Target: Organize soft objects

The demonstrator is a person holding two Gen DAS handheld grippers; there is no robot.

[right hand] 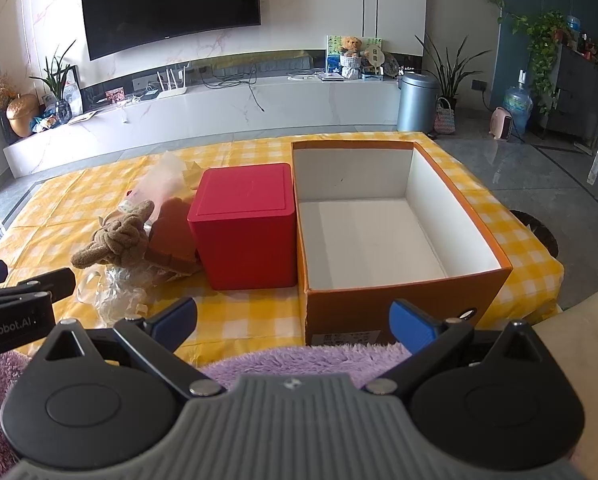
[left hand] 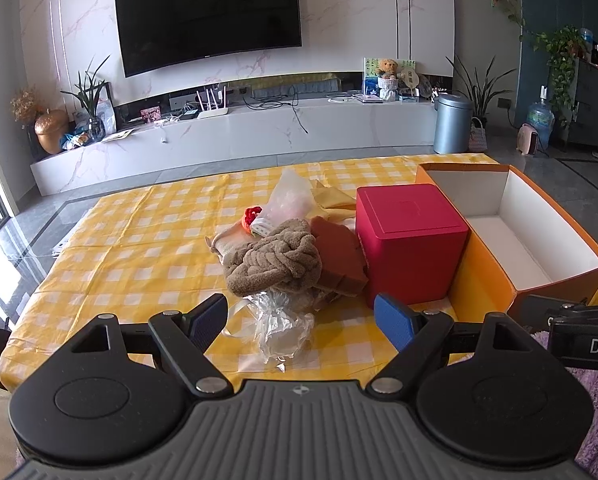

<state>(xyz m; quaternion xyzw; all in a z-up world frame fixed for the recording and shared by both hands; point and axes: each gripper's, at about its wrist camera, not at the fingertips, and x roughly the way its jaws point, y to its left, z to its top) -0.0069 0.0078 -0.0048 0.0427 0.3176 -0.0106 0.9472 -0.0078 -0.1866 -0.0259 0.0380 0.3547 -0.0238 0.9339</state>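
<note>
On the yellow checked tablecloth (left hand: 139,240) there's a little heap of soft stuff: a brown knotted plush thing (left hand: 275,264) on top, a rust-colored folded cloth (left hand: 339,256) just right of it and touching, a crinkly clear plastic bag (left hand: 283,324) at the near side, and another clear bag (left hand: 291,196) with a small red knitted bit (left hand: 253,214) at the far side. Right of the heap sits a closed red box (left hand: 411,240), with the cloth leaning against it. Further right, just beside the red one, is an open orange box (right hand: 379,304) with a white inside, nothing in it.

The left gripper (left hand: 303,318) hangs at the near edge with its fingers spread wide, the bag showing between them, nothing pinched. The right gripper (right hand: 295,322) is also spread wide, over some fluffy purple fabric (right hand: 299,360) near the orange box, not clamping anything.
</note>
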